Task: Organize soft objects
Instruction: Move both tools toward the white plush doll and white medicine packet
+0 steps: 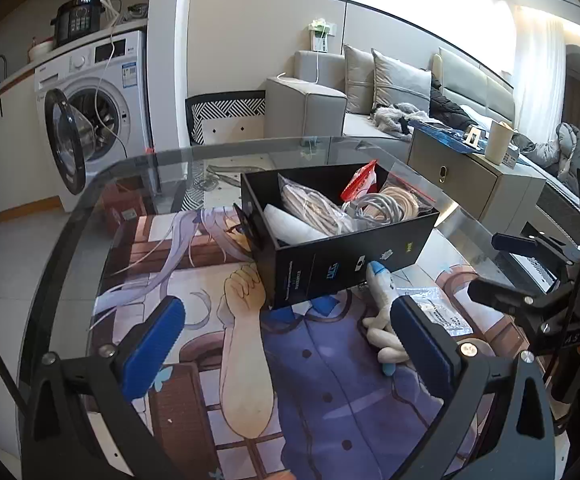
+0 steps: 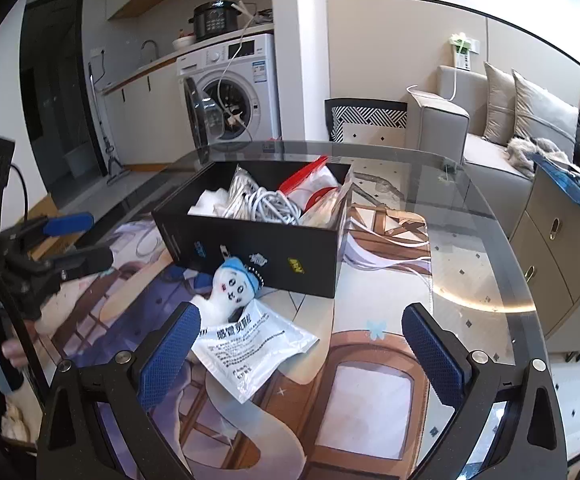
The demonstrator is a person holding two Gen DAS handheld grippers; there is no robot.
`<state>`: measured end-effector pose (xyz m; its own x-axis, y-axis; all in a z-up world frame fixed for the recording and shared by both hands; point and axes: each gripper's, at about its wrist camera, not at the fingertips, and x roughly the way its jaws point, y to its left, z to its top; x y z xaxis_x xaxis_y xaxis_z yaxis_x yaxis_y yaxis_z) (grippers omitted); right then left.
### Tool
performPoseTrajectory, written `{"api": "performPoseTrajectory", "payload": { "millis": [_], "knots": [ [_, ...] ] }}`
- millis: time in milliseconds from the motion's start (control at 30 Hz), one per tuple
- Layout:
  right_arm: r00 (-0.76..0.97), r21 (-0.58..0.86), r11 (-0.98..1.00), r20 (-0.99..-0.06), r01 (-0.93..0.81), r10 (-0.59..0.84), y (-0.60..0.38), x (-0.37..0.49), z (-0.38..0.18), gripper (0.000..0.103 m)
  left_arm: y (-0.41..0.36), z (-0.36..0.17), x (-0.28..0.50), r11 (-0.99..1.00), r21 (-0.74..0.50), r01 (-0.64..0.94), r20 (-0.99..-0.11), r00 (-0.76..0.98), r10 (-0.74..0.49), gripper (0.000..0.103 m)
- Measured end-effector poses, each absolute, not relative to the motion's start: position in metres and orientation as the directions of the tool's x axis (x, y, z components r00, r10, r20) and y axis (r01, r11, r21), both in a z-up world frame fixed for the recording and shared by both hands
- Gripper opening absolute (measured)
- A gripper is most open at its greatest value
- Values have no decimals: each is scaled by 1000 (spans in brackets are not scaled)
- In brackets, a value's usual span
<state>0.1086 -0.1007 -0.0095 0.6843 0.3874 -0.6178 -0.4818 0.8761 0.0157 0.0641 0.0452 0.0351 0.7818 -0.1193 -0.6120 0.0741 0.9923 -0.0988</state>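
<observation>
White plush ghost toy with a blue cap (image 2: 231, 286) lies on the glass surface (image 2: 470, 240), its head touching the front wall of a black cardboard box (image 2: 273, 248). Just beside the toy, partly under it, lies a clear plastic pouch with printed text (image 2: 249, 346). Coiled grey cables (image 2: 269, 204) and bagged items fill the box. Left gripper (image 1: 285, 340) hovers above the surface with jaws wide apart, the toy against its right-hand pad. Right gripper (image 2: 302, 348) also has jaws apart, holding nothing, over the pouch.
</observation>
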Motion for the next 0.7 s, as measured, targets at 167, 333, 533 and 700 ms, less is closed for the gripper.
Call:
{"api": "performPoseTrajectory", "payload": {
  "millis": [167, 333, 533, 700],
  "knots": [
    [664, 38, 886, -648, -462, 374, -99, 115, -18, 102, 46, 33, 63, 994, -90, 67, -606, 788, -108, 103],
    [637, 56, 895, -683, -442, 357, -98, 122, -29, 102, 42, 28, 66, 994, -76, 73, -615, 782, -104, 103],
    [623, 74, 908, -704, -413, 341, -95, 127, -37, 102, 33, 22, 68, 993, -70, 92, -632, 766, -115, 103],
    [624, 77, 909, -703, -410, 341, -91, 128, -38, 102, 25, 17, 68, 993, -60, 105, -646, 754, -119, 103]
  ]
}}
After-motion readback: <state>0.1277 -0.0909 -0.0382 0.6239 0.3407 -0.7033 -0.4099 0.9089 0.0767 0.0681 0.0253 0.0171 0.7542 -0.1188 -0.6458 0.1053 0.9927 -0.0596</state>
